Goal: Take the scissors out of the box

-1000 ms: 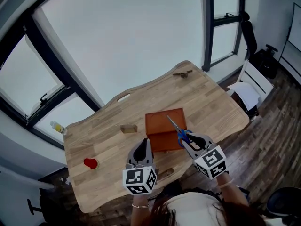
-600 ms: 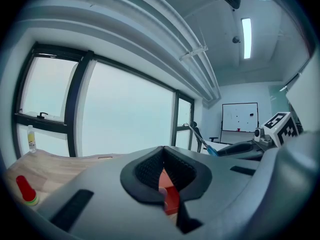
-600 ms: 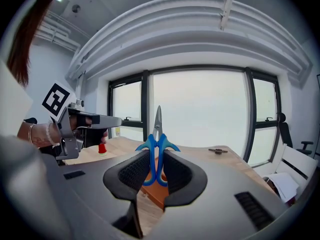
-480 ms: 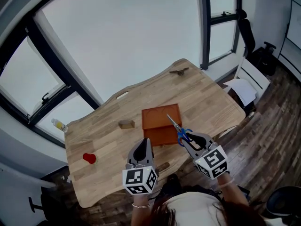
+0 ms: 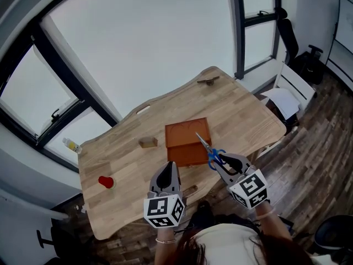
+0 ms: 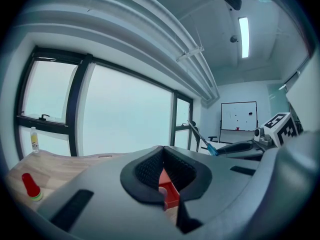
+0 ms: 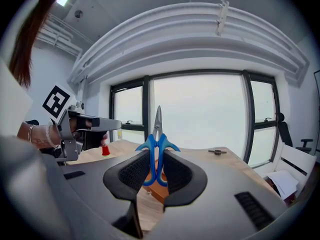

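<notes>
The blue-handled scissors stick up from my right gripper, which is shut on their handles, blades pointing away from me. In the right gripper view the scissors stand upright between the pads of the right gripper. The orange-brown box lies on the wooden table, beyond both grippers. My left gripper hangs shut and empty over the table's near edge. Through the slit below the closed pads of the left gripper a bit of the box shows.
On the table's left part stands a red cap, and a small wooden block lies left of the box. A dark small piece rests at the far edge. A bottle is on the window sill. A white chair stands at the right.
Both grippers have drawn back from the box towards me, the right one carrying the scissors. The box and table now lie farther off in the head view.
</notes>
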### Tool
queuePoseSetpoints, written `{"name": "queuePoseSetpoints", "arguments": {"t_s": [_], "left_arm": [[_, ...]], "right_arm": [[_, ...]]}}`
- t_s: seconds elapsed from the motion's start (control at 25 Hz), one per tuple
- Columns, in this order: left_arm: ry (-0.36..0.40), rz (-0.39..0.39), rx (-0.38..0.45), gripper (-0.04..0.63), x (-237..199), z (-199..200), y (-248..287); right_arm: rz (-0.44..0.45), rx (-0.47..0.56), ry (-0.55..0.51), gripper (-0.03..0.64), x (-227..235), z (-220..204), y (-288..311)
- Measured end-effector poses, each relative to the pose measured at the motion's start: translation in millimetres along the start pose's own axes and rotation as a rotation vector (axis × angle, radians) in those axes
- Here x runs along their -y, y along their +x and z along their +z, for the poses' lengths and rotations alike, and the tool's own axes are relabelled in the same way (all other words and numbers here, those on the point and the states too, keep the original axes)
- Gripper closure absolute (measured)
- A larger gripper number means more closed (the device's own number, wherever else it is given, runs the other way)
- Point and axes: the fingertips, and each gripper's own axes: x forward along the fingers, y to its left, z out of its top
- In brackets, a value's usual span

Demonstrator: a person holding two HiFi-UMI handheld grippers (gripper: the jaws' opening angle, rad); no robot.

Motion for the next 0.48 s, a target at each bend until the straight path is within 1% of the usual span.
{"name": "queuePoseSetpoints", "arguments": {"t_s": [0.48], "left_arm": [[0.009,0.019,-0.004,0.577,16,-4,-15]], "right_arm": [[0.03,0.036,-0.001,0.506,-5,-2,-20]]}}
